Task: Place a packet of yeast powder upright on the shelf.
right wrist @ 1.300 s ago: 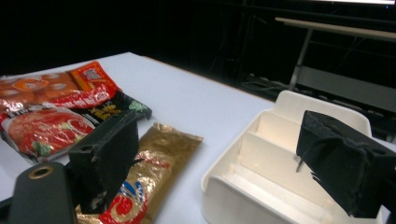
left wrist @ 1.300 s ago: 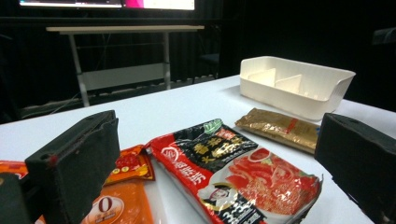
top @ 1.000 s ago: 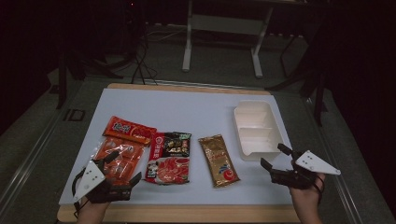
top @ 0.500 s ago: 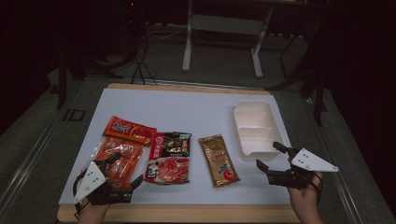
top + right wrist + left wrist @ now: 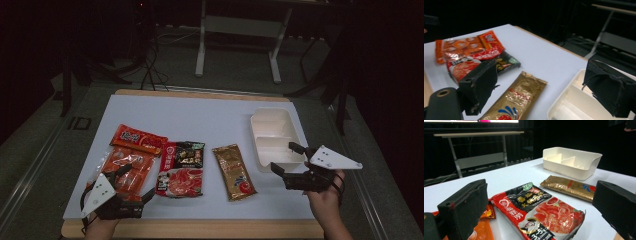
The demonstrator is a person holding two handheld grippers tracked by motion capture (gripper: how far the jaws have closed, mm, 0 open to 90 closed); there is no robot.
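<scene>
Both grippers gape empty: right gripper point(image 5: 291, 161) beside the tray point(image 5: 265, 121), left gripper point(image 5: 134, 182) farther off; gold sachet point(image 5: 234, 171) may skid when pinched.

Left gripper point(image 5: 134, 182) is held low at the near-left of the scene, jaws spread wide and pointed far-right. Its grey plate is tilted toward the near-left, and the hand point(image 5: 100, 227) is seen at the near edge behind it. In the left gripper view both black jaws are seen far apart, nothing between them.

Right gripper point(image 5: 286, 159) is held at the near-right, jaws parted and aimed left and slightly far. Its grey plate is set roughly level, pointing right. The right hand point(image 5: 325, 202) is wrapped around the body from the near side, forearm entering from the bottom edge.
</scene>
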